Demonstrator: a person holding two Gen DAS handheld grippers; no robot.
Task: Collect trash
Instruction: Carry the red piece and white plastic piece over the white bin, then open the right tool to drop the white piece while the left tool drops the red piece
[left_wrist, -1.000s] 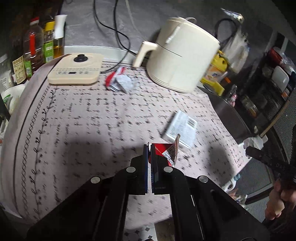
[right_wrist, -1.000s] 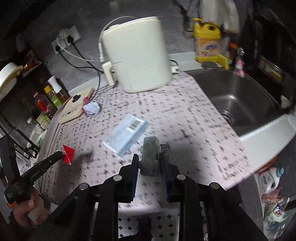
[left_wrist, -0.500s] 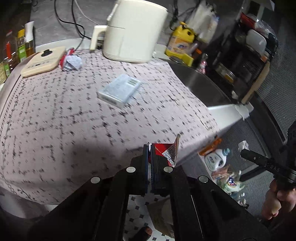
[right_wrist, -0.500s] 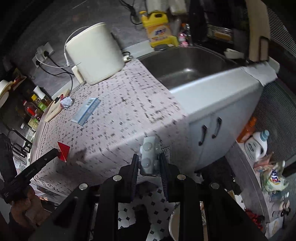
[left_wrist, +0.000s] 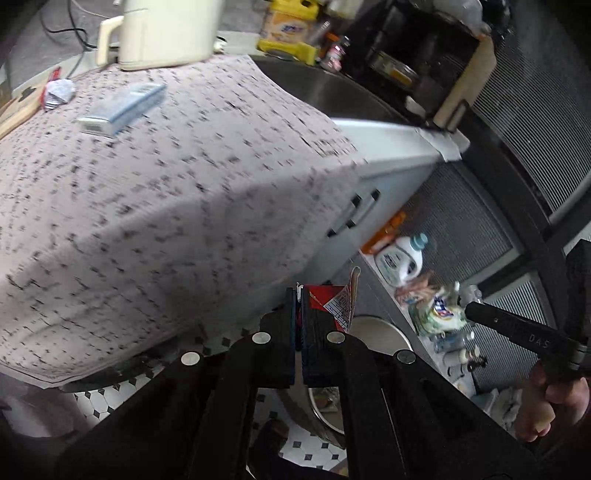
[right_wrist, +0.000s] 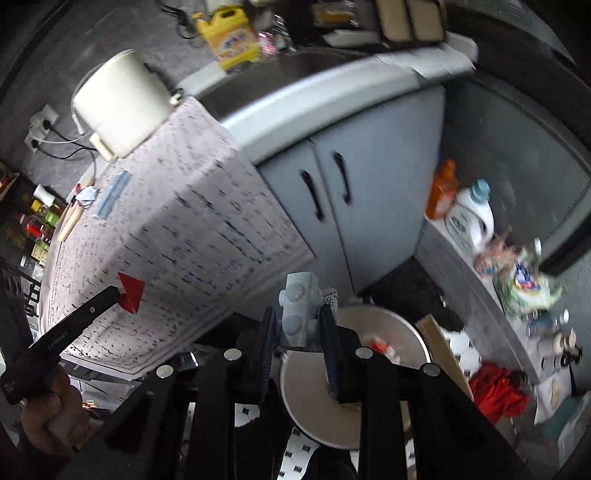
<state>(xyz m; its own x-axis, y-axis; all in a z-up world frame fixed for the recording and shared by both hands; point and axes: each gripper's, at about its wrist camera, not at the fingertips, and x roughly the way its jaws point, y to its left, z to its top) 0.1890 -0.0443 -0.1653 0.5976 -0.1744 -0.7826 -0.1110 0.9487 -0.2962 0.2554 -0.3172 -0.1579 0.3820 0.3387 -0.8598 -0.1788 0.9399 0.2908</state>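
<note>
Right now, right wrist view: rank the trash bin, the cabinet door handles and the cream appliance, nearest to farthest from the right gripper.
1. Trash bin: on the floor, directly below the right gripper as its fingers open around a grey blister pack.
2. Cabinet door handles: above, under the sink.
3. Cream appliance: far upper left, back of the counter.

Left wrist view rides just behind the left tool (left_wrist: 298, 295), aimed steeply down past the bench (left_wrist: 155, 206) edge; bench up and to the tool's left, the round bin (left_wrist: 380, 334) on the tiled floor close beyond and right of its tips, the right tool (left_wrist: 469, 308) entering from the far right. Right wrist view sits likewise behind the right tool (right_wrist: 300, 314), tilted down, bin (right_wrist: 391, 325) directly beyond its tips, cabinet doors (right_wrist: 332, 192) further ahead, the left tool (right_wrist: 117, 291) at its left. Both views share the bench front, sink counter, bin and the floor bottles on the right.
</note>
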